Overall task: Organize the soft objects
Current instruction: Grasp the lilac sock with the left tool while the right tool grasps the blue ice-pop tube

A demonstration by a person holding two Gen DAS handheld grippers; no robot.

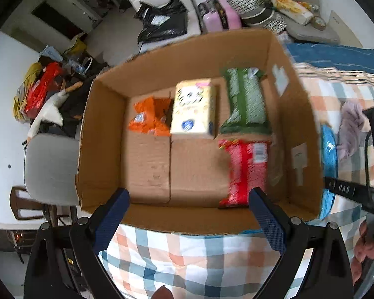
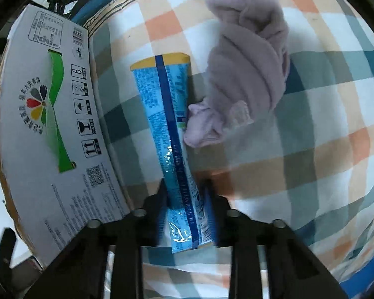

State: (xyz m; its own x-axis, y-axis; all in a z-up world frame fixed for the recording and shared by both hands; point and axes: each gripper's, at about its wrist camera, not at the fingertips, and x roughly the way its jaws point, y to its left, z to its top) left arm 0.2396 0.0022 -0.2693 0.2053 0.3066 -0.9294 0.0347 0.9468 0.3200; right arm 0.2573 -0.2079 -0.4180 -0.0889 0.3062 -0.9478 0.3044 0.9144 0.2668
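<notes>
An open cardboard box (image 1: 107,134) stands on the checked bedcover; its printed outer wall (image 2: 49,129) shows in the right wrist view. Inside lie an orange pack (image 1: 149,118), a cream tissue pack (image 1: 194,107), a green pack (image 1: 246,102) and a red pack (image 1: 244,169). My left gripper (image 1: 188,214) is open and empty over the box's near edge. My right gripper (image 2: 187,199) is shut on a blue pack (image 2: 167,114), which lies beside the box; it also shows in the left wrist view (image 1: 329,154). A crumpled lilac cloth (image 2: 244,74) touches the pack's right side.
The checked orange, teal and white bedcover (image 2: 299,162) spreads to the right. A grey chair (image 1: 49,167) and a pile of bags (image 1: 42,89) stand left of the box. A pink suitcase (image 1: 219,15) and clothes lie at the back.
</notes>
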